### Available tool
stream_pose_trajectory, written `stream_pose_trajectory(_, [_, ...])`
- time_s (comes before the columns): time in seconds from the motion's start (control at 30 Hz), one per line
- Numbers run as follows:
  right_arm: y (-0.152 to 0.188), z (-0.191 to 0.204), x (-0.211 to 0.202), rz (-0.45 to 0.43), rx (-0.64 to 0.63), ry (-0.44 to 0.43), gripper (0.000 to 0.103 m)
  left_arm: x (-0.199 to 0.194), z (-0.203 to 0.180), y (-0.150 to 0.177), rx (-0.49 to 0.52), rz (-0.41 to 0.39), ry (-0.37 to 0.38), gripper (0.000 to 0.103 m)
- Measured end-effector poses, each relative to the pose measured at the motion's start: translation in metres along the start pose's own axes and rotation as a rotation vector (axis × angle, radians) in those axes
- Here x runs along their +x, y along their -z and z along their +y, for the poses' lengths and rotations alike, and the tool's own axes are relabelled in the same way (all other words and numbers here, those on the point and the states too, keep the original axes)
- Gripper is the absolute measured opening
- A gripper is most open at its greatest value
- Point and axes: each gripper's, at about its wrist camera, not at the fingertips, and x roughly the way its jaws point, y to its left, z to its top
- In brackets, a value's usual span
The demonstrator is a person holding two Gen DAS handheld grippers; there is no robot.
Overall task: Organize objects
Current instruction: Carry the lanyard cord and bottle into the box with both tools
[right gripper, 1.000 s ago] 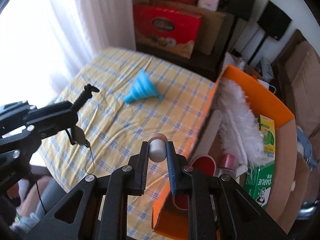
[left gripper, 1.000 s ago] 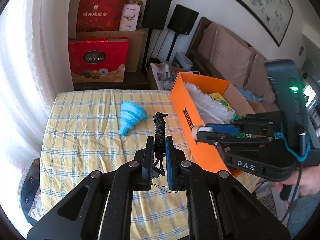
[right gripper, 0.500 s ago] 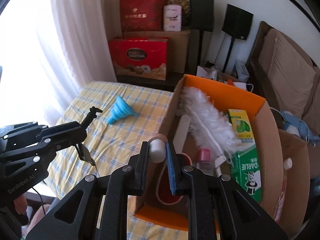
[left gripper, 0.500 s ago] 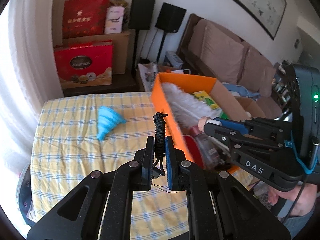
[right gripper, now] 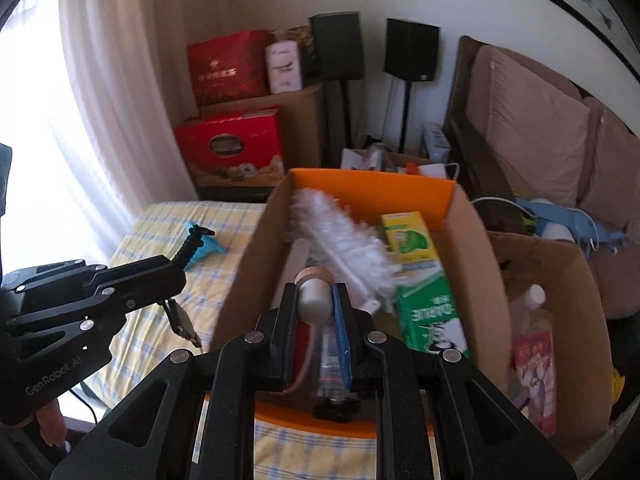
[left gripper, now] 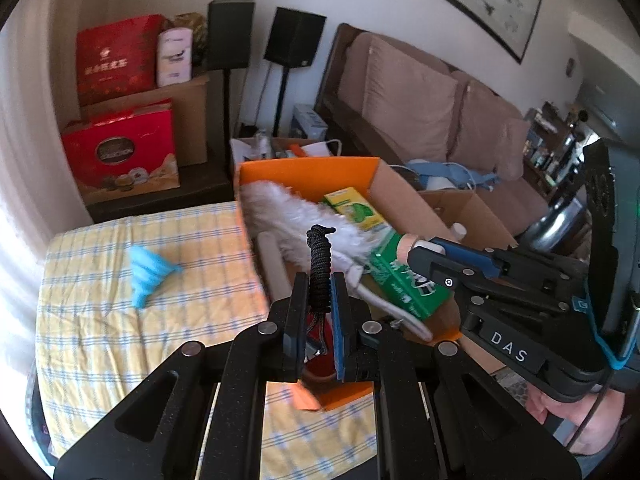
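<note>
Now the left tongs (left gripper: 319, 300) are clamped on a black braided cord (left gripper: 319, 264), while the right tongs (right gripper: 316, 304) pinch a grey cylinder with a tan cap (right gripper: 315, 294). Both hang above the orange-lined cardboard box (right gripper: 372, 194) on the yellow checked counter (left gripper: 120, 320), near a blue collapsible funnel (left gripper: 147, 274).

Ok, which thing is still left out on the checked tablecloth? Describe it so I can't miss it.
Start at the table with the yellow checked cloth, left of the open orange-lined cardboard box. Alone on the cloth lies a light blue ribbed funnel on its side. It is the only blue item there; the white duster and green carton sit inside the box.
</note>
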Motion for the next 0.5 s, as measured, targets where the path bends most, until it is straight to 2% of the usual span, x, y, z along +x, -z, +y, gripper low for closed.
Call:
stream_pose_trajectory(0.33, [0.012,-0.040,0.001,0.015,0.071,0.018,0.016,0.034,-0.031,-0.007,0.003,0.040,0.073,0.010])
stream_pose_trajectory(0.5, [0.020,-0.054,0.011,0.040,0.099,0.019,0.016,0.056,-0.042,0.000,0.012,0.082,0.077,0.010])
